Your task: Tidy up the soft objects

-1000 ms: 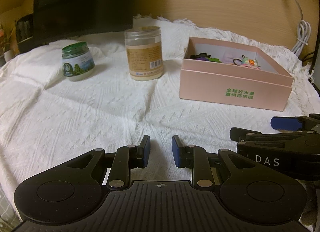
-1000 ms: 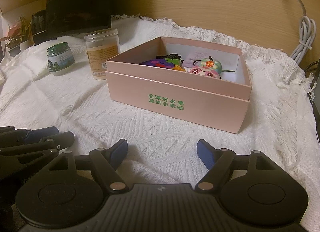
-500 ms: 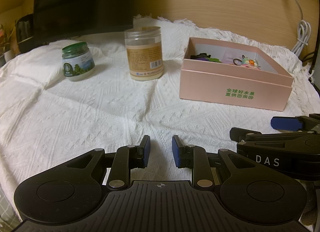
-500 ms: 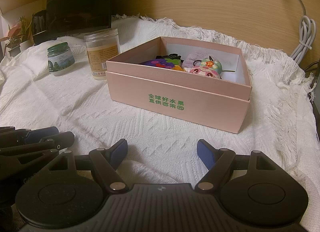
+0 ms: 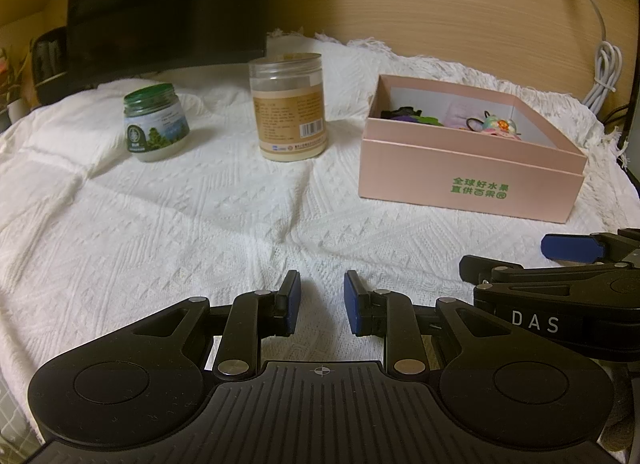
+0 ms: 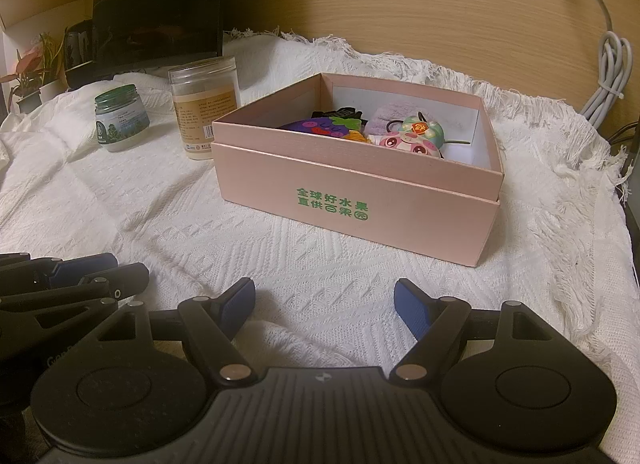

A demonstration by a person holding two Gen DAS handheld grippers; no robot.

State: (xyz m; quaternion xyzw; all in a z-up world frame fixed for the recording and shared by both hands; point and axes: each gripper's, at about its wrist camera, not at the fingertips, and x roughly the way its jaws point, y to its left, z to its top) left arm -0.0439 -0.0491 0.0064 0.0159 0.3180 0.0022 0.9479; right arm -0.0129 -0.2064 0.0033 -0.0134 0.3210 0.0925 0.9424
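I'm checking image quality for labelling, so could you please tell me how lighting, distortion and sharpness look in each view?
Left wrist view: warm, dim light; fisheye bends the wooden wall; the pink box is sharp, the dark monitor shows no detail. Right wrist view: same yellow cast; soft toys in the box are readable, corners darken, the plant is smeared.

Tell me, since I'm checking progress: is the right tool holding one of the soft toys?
No, the right tool is wide open with nothing between its fingers, and the toys lie in the pink box.

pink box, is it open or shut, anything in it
Open, and not empty: the pink box has no lid on top, and soft toys and a purple plush lie inside.
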